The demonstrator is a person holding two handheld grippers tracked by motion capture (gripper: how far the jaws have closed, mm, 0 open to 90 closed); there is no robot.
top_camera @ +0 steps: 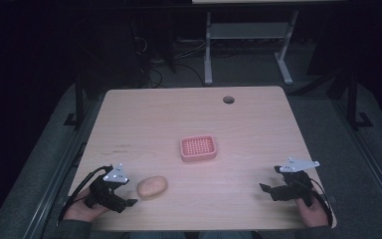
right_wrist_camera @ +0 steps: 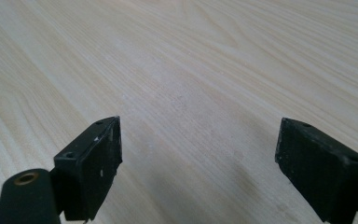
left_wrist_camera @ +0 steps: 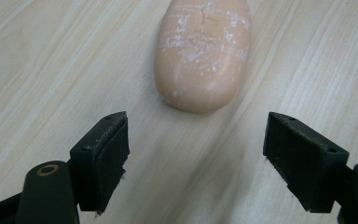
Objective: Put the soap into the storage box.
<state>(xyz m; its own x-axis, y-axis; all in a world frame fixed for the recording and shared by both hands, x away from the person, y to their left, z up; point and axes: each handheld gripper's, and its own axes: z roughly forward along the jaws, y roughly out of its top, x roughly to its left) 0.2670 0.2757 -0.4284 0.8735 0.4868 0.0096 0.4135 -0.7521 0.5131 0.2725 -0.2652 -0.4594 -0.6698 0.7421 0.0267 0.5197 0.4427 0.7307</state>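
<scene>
A peach-coloured oval bar of soap (top_camera: pixel 152 186) lies flat on the wooden table (top_camera: pixel 189 119) near its front left. Its top carries white scuff marks (left_wrist_camera: pixel 200 51). My left gripper (top_camera: pixel 124 195) is just left of the soap, open, and the soap lies a short way beyond its jaw tips (left_wrist_camera: pixel 198 158), untouched. A pink ridged soap dish (top_camera: pixel 198 148) sits at the table's middle, with nothing in it. My right gripper (top_camera: pixel 271 180) rests near the front right corner, open, with bare wood between its jaws (right_wrist_camera: pixel 198 168).
A round cable hole (top_camera: pixel 229 99) sits near the table's far edge. Beyond the table stand the white legs of another desk (top_camera: pixel 208 50) and loose cables on a dark floor. The table's right edge (top_camera: pixel 306 149) runs close beside the right hand.
</scene>
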